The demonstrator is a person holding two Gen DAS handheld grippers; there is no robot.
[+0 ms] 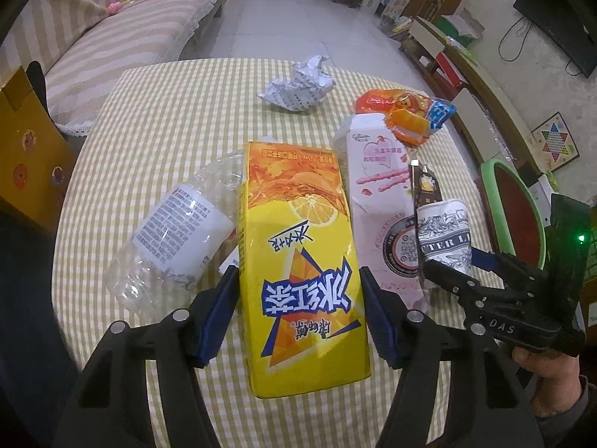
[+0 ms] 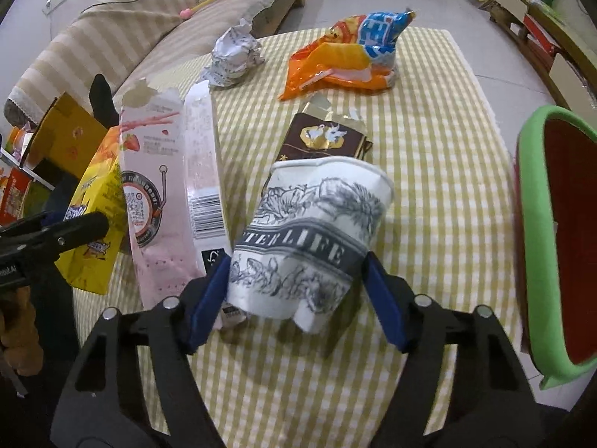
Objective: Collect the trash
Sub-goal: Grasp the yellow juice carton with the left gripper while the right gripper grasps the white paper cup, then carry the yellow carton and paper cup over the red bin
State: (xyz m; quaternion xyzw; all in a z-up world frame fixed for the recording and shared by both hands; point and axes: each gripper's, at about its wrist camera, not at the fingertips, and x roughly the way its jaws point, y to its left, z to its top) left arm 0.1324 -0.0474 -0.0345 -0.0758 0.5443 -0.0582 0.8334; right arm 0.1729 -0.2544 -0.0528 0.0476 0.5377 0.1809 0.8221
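So the table (image 1: 156, 119) has a yellow checked cloth and trash all over it, with a green-rimmed bin (image 2: 537, 201) standing off its right edge. Looks like we're at the grab-and-lift step on both sides.

The left gripper (image 1: 298, 298) is clamped on the yellow tea carton (image 1: 298, 254), blue pads tight against both sides; it looks tipped up off the cloth. The right gripper (image 2: 294, 280) is pinching the crumpled paper cup (image 2: 317, 231) near its base, also seemingly lifted.

Not picked up yet: pink box (image 2: 168, 186) beside the cup, clear bottle (image 1: 179, 231) left of the carton, orange chip bag (image 2: 347, 56), paper wad (image 2: 233, 56) at the far end, brown wrapper (image 2: 324, 138) just behind the cup.

Next move, I'd guess: swing the cup right over the bin and let go. The carton has to cross the table, so keep it high over the pink box.
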